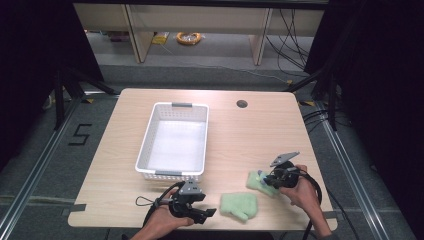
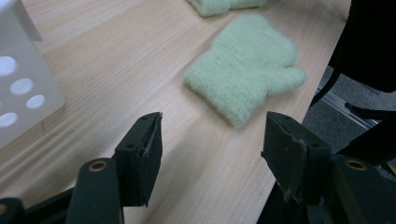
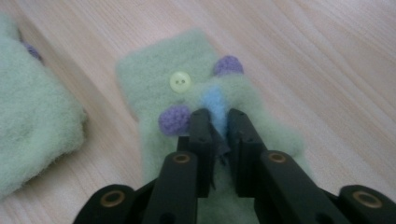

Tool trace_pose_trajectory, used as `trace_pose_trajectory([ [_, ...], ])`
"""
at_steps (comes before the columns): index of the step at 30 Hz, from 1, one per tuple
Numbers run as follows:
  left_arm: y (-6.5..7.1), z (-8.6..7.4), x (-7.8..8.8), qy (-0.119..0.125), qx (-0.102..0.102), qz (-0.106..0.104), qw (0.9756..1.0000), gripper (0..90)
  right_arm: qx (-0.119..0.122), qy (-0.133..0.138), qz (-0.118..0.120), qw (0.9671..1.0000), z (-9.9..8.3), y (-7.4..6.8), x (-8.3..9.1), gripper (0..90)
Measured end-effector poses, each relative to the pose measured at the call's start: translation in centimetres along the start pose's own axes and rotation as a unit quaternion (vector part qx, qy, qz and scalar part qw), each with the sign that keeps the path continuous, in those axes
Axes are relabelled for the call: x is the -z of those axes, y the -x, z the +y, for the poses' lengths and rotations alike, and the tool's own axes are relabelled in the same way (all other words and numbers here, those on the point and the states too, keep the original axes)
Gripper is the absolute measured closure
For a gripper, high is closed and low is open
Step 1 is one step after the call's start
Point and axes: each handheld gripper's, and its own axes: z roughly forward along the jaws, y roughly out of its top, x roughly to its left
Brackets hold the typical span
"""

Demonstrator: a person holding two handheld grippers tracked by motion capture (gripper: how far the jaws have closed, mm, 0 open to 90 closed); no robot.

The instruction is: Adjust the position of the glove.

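Two pale green fluffy mittens lie near the table's front right. One mitten [image 1: 240, 206] [image 2: 245, 70] lies flat just ahead of my left gripper [image 1: 207, 214] [image 2: 212, 140], which stands open above bare wood with nothing between its jaws. The other mitten [image 1: 256, 180] [image 3: 154, 79] carries a pale button [image 3: 180, 83], purple bobbles and a blue tab [image 3: 214, 100]. My right gripper [image 1: 263, 178] [image 3: 218, 126] is shut on that mitten, pinching the blue tab and the fabric under it. The first mitten's edge [image 3: 32, 116] lies to the left in the right gripper view.
A white perforated plastic basket [image 1: 145, 140] [image 2: 23, 88], nothing inside it, stands left of centre on the wooden table [image 1: 250, 130]. A round cable hole [image 1: 242, 104] is at the back right. The table's front edge runs close under both hands.
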Motion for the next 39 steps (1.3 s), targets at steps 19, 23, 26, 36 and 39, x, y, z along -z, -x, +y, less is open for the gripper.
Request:
trace_pose_trajectory([
  [19, -0.5, 0.0, 0.3, 0.004, 0.003, 0.002, 1.0000, 37.6, 0.046, 0.088, 0.004, 0.9950, 1.3, -3.5, 6.1, 85.5],
  [23, -0.7, 0.1, 0.5, 0.004, 0.009, 0.010, 0.9999, 34.5, 0.060, 0.095, 0.014, 0.9935, 1.3, -4.7, 6.2, 85.4],
  [26, -0.8, 0.0, 0.7, 0.006, 0.016, 0.013, 0.9998, 30.6, 0.060, 0.094, 0.021, 0.9935, 1.3, -5.6, 6.3, 85.3],
  [36, -1.2, -0.2, 1.2, 0.009, 0.031, 0.022, 0.9992, 26.8, 0.091, 0.087, 0.046, 0.9910, 1.6, -8.6, 5.2, 85.2],
  [39, -1.3, -0.2, 1.2, 0.012, 0.030, 0.020, 0.9993, 26.9, 0.085, 0.083, 0.050, 0.9916, 1.7, -9.2, 4.8, 85.1],
])
